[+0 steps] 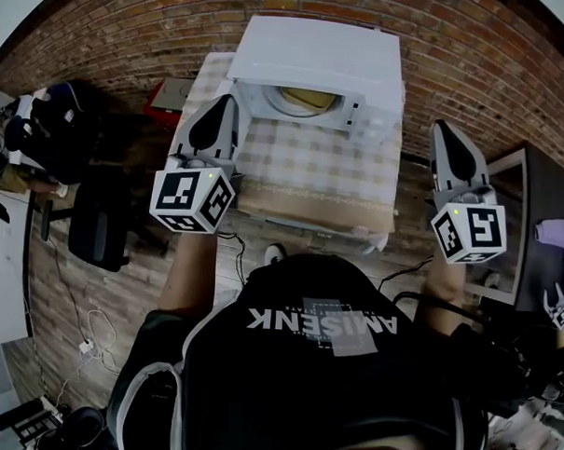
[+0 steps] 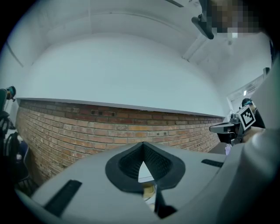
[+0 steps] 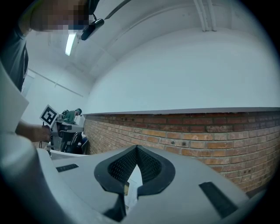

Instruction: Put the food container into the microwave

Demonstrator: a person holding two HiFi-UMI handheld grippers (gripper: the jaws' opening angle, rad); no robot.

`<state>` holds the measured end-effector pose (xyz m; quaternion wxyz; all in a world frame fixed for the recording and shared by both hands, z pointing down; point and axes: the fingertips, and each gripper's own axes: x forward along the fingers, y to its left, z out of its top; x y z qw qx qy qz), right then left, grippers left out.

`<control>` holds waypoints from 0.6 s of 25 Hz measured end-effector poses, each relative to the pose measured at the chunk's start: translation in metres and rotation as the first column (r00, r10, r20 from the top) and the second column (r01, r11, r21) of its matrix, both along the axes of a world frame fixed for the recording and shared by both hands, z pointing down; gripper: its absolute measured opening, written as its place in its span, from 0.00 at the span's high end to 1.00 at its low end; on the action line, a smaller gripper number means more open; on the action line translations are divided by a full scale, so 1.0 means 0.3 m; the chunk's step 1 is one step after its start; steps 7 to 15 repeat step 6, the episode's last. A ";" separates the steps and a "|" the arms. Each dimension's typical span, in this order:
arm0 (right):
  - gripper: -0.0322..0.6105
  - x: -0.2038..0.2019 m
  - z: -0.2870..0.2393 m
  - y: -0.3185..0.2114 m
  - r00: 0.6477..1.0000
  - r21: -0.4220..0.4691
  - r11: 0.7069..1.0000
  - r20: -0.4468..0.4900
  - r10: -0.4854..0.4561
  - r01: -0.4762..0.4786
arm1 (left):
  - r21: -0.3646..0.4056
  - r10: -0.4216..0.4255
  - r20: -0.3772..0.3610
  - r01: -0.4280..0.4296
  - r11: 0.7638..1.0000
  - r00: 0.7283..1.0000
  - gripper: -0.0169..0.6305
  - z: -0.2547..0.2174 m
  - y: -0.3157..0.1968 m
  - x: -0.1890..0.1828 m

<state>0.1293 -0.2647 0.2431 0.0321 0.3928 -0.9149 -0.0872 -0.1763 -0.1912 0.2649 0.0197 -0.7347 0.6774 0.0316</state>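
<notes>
Seen as a pale yellow shape in the mouth of the microwave (image 1: 317, 53), upper centre of the head view: the food container (image 1: 306, 101), apparently already inside the cavity, above the checked table (image 1: 303, 164). Judged light and thin-walled, probably plastic: stiff enough at the rim, but likely to flex or skid under a hard pinch. For any further move, best taken by the near rim or a side wall and kept level in case of contents. Left gripper (image 1: 226, 103) just at the left of the microwave's front, clenched tip to tip on nothing. Right gripper (image 1: 443, 128) off the table's right edge, at the right of the frame, likewise closed and empty. Hard to tell whether the microwave stands open or shut, with its front left corner covered by the left gripper. Only a part of the food container on show; lid, depth and contents hidden. In the left gripper view, merely a yellow sliver below the meeting tips, too small to name. In the right gripper view, nothing ahead but brick wall (image 3: 197, 131) and a white patch under the tips.
</notes>
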 end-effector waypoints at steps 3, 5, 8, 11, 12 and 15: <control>0.89 0.001 -0.001 -0.009 1.000 -0.002 1.000 0.001 0.000 0.000 | -0.003 0.025 -0.029 -0.025 1.000 0.999 0.95 0.000 -0.011 0.011; 0.89 0.003 -0.002 -0.017 1.000 -0.001 1.000 0.001 0.002 -0.002 | -0.002 0.036 -0.049 -0.036 0.999 0.998 0.95 0.000 -0.016 0.015; 0.89 0.003 -0.002 -0.020 1.000 0.000 1.000 0.000 0.002 -0.002 | -0.002 0.041 -0.056 -0.041 0.999 0.998 0.95 0.000 -0.018 0.017; 0.89 0.003 -0.002 -0.020 1.000 0.000 1.000 0.000 0.002 -0.002 | -0.002 0.041 -0.056 -0.041 0.999 0.998 0.95 0.000 -0.018 0.017; 0.89 0.003 -0.002 -0.020 1.000 0.000 1.000 0.000 0.002 -0.002 | -0.002 0.041 -0.056 -0.041 0.999 0.998 0.95 0.000 -0.018 0.017; 0.89 0.003 -0.002 -0.020 1.000 0.000 1.000 0.000 0.002 -0.002 | -0.002 0.041 -0.056 -0.041 0.999 0.998 0.95 0.000 -0.018 0.017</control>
